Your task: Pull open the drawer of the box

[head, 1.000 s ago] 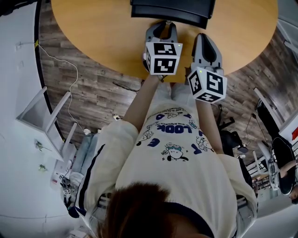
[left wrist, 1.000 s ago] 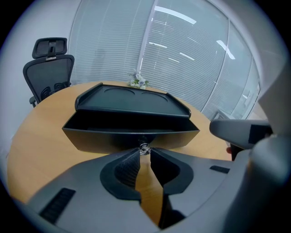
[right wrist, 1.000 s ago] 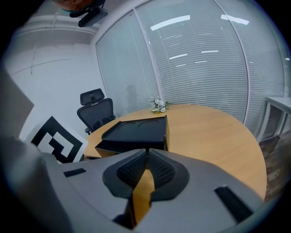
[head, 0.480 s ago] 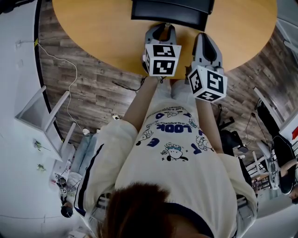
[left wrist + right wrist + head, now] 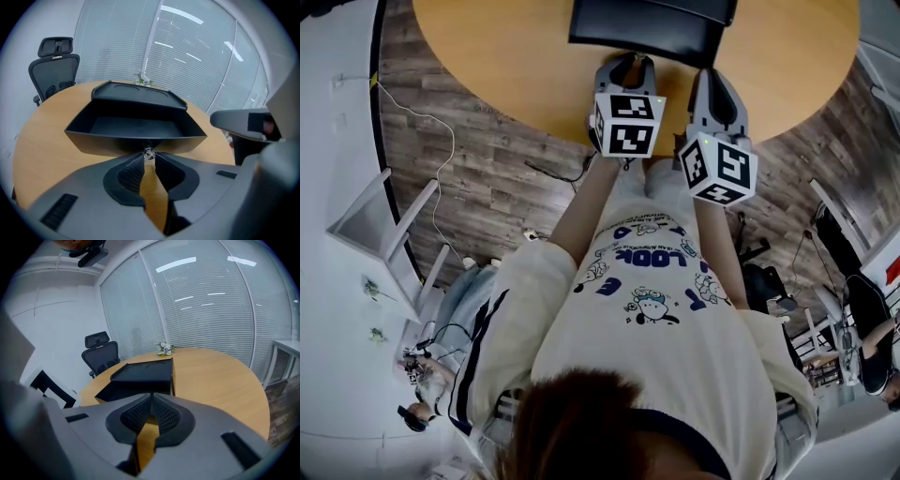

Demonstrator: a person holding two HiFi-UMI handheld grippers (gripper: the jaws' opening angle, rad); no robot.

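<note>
I am pinching the knob [image 5: 149,153] at the front of the drawer [image 5: 117,143] with my left gripper [image 5: 149,157]. Its jaws are closing on the small shiny knob at their very tips, and the gap behind the tips is showing the table [image 5: 506,56] underneath. The drawer is standing well out of the box [image 5: 136,91], its dark interior facing up towards me. The box itself is sitting on the round wooden table, on the far side of the drawer.

I am holding my right gripper [image 5: 151,398] just beside the left one, on the right side of the box. Its jaws are pressing together at the tips with nothing between them, and they are not touching the box.

An office chair [image 5: 54,70] is standing behind the table at the left, and a small bunch of flowers [image 5: 164,348] is lying at the table's far edge.
</note>
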